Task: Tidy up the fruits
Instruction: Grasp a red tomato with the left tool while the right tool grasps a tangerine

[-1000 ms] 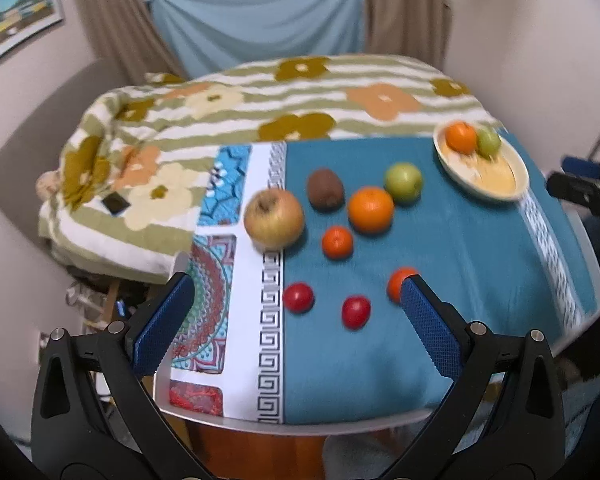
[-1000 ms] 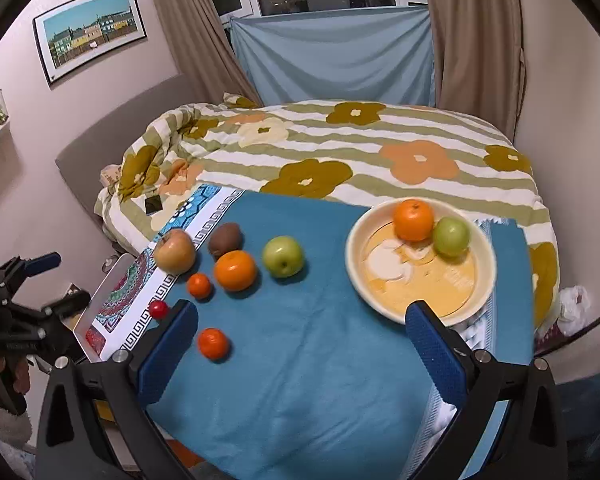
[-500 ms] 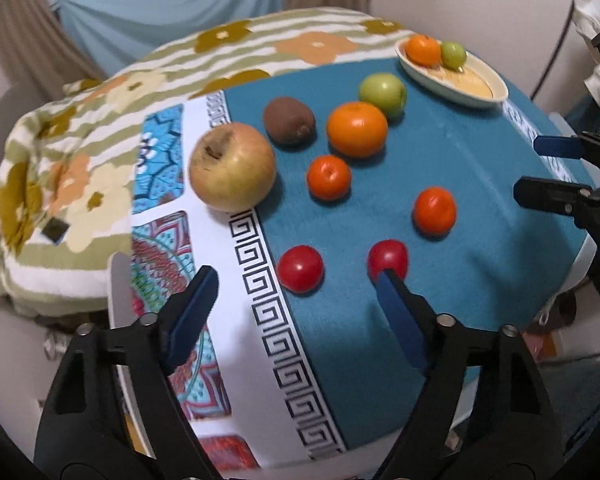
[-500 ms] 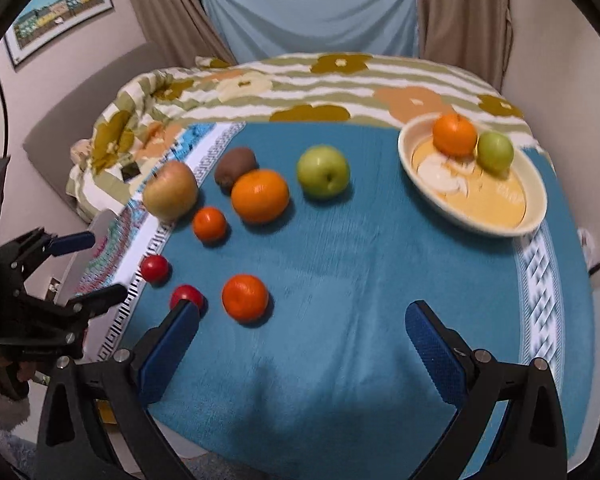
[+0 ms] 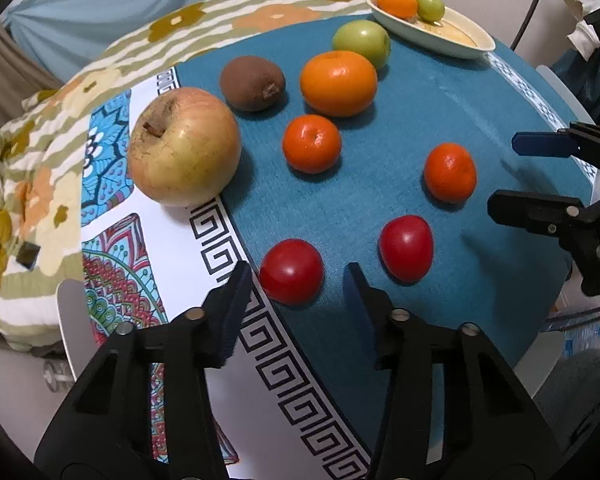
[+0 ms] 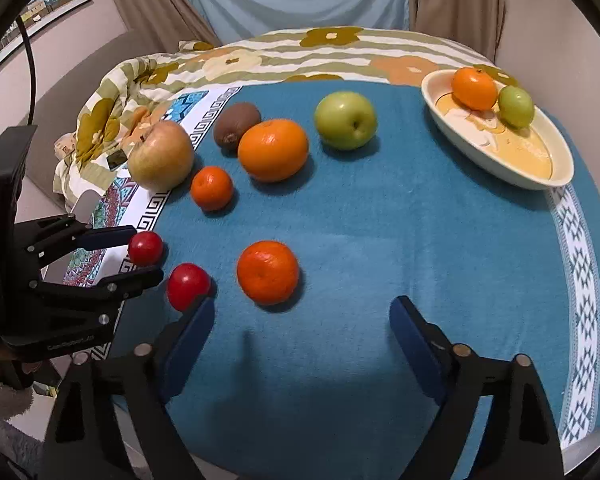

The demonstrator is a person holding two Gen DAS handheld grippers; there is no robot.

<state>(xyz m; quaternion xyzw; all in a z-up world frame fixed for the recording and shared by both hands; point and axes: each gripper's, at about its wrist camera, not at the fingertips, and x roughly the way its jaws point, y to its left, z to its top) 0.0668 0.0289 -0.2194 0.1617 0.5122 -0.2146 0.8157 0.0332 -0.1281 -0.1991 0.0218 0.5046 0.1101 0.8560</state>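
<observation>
Left gripper (image 5: 296, 284) open, fingers either side of a red tomato (image 5: 291, 271), not touching. Second tomato (image 5: 406, 247) just right of it. Right gripper (image 6: 302, 322) wide open, empty, tangerine (image 6: 267, 272) just ahead; bowl (image 6: 556, 176) far right.

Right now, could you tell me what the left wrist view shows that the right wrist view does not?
Only the left wrist view shows the white garment hanging at upper right. Only the right wrist view shows the framed picture on the wall and the bowl's full inside. Both show the same fruits: the big apple, kiwi, two red tomatoes, and each other's tool: the right tool and left tool, both open.
</observation>
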